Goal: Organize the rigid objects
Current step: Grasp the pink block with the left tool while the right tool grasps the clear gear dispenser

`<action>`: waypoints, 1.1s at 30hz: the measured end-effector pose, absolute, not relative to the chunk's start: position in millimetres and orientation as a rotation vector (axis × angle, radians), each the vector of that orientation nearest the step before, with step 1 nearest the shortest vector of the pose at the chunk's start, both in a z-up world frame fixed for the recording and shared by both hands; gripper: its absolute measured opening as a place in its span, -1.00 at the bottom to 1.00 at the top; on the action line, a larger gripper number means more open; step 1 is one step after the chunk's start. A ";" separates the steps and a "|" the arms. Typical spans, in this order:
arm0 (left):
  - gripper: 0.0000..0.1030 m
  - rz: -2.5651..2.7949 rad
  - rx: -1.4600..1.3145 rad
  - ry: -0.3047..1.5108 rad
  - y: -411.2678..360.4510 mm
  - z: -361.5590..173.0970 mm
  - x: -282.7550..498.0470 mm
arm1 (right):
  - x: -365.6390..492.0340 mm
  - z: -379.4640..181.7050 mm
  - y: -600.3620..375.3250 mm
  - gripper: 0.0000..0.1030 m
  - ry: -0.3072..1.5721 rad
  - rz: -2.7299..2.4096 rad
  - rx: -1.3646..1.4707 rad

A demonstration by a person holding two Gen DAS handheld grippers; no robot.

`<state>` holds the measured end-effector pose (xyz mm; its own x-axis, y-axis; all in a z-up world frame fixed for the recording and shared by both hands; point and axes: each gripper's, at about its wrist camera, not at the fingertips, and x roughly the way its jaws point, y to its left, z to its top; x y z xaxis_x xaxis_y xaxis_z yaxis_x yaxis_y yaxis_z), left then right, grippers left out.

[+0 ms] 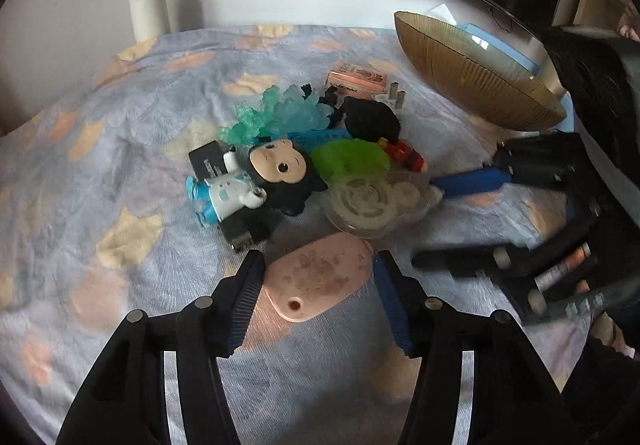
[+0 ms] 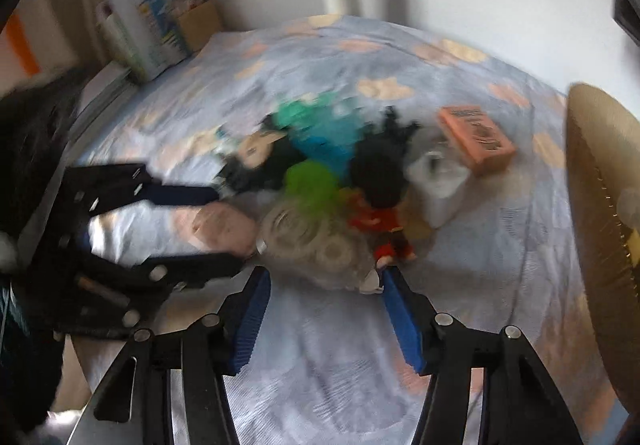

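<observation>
Nearest to me, my left gripper (image 1: 318, 265) stands wide open around the flat pink oval plastic piece with a small hole (image 1: 318, 279), which lies on the blue patterned bedspread (image 1: 120, 149) between the blue pads; neither pad looks to be touching it yet. If I close now on such a thin, flat thing sunk in soft cloth, I judge the pads may pinch bedspread with it, or ride over its edge and flick it into the pile. At its 12 o'clock the clear round plastic dish (image 1: 374, 205) sits just beside it, so any skid would knock that. My right gripper (image 2: 326, 277) is also spread wide and empty, its tips at the near edge of that dish and of the small red-clothed figure (image 2: 380, 229); its view is blurred, and the two grippers are close enough to collide. Farther on, the black-haired doll in a white coat (image 1: 260, 181), the green translucent lump (image 1: 348, 159) and the teal crystal-like figure (image 1: 276, 113) lie heaped touching, so one nudge could shift several. Beyond, the orange box (image 1: 358, 81) and the golden ribbed bowl (image 1: 480, 81) at 2 o'clock look safe.
</observation>
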<state>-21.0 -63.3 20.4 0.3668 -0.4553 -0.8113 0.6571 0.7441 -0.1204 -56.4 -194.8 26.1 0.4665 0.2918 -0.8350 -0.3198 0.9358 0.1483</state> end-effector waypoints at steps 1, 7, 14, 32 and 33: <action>0.04 -0.740 0.231 0.959 -61.2 21.2 -24.1 | -61.0 26.1 -190.8 0.07 1.020 0.396 -0.043; 0.04 -0.701 0.248 0.961 -40.3 22.5 -43.5 | -84.6 29.7 -181.7 0.06 1.021 0.416 -0.133; 0.06 -0.584 0.139 0.984 -22.2 21.9 -37.9 | -53.2 24.3 -176.8 0.07 1.022 0.383 -0.158; 0.42 -0.638 0.156 1.028 -38.5 24.5 -45.1 | -122.1 28.2 -221.8 -0.25 1.011 0.305 -0.150; 0.42 -0.632 0.149 1.029 -39.2 22.4 -41.7 | -124.4 28.2 -225.3 -0.25 1.013 0.307 -0.138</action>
<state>-41.7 -39.2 22.4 0.3563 -0.4191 -0.8351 0.5548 0.8140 -0.1718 -124.4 -225.3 28.2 0.4909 0.1888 -0.8505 -0.3155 0.9485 0.0284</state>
